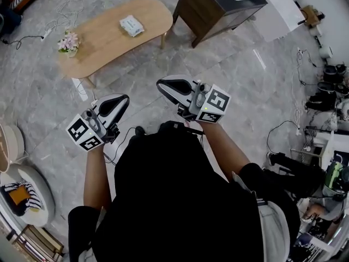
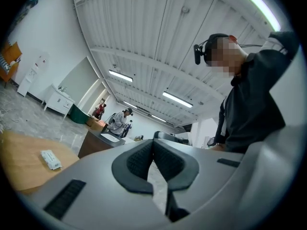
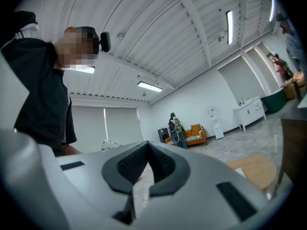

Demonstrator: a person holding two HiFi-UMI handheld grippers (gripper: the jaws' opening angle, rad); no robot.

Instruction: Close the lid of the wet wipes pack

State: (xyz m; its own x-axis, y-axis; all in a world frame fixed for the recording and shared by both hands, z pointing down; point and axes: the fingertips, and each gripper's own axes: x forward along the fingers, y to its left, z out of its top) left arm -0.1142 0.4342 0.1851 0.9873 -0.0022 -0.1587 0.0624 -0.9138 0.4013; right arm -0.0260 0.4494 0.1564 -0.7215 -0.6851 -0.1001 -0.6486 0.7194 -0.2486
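Plainly, the dark ribbed fingers (image 2: 139, 161) of the left gripper (image 1: 123, 99) are clenched, tips pressed together with nothing between them. The fingers (image 3: 163, 164) of the right gripper (image 1: 162, 84) are clenched on nothing too, and only a narrow slit shows below the tips. Both grippers are held up in the air, side by side but apart, in front of the person (image 1: 185, 201), who wears a dark top and stands on the grey stone floor (image 1: 245, 86).

Well beyond both grippers, the wet wipes pack (image 1: 131, 25) lies flat on the light wooden tabletop (image 1: 103, 40), towards the end nearer the dark cabinet (image 1: 218, 7). Neither gripper touches it. The pack is too small in every view to tell whether its lid is up or down. At the tabletop's other end, well apart from the pack, stands a small pot of pink flowers (image 1: 68, 42). In the left gripper view the pack shows low at the left, clear of the fingers.
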